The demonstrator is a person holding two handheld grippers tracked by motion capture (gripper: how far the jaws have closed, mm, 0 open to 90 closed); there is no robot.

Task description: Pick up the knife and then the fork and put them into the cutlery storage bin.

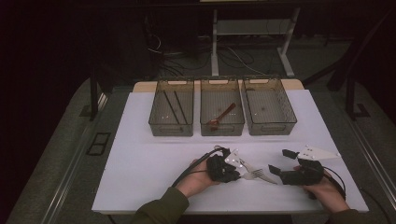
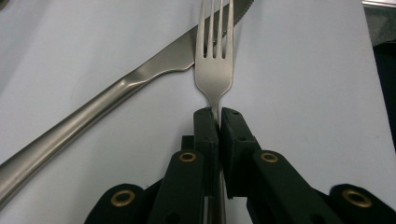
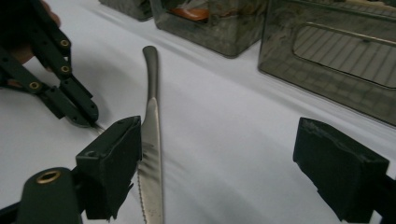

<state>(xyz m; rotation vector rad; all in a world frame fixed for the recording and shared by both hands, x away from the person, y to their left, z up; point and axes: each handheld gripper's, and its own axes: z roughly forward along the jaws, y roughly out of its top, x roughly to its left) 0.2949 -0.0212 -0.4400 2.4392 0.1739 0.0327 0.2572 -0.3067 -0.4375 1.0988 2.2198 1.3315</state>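
Observation:
A steel fork (image 2: pixel 215 65) lies on the white table, its tines crossing the blade of a steel knife (image 2: pixel 140 77). My left gripper (image 2: pixel 218 114) is shut on the fork's neck, just behind the tines. From above, the left gripper (image 1: pixel 239 175) points right with the fork (image 1: pixel 254 174) sticking out of it, and the knife (image 1: pixel 248 165) runs slantwise beside it. My right gripper (image 1: pixel 279 161) is open, facing the left one. The knife (image 3: pixel 152 135) lies along the inner side of the right gripper's (image 3: pixel 219 154) left jaw; I cannot tell if they touch.
Three dark see-through bins stand in a row at the back. The left bin (image 1: pixel 171 128) holds two chopsticks (image 1: pixel 170 106), the middle bin (image 1: pixel 222 129) a wooden spoon (image 1: pixel 222 116), and the right bin (image 1: pixel 271 127) nothing. The white table top (image 1: pixel 140 163) ends near my forearms.

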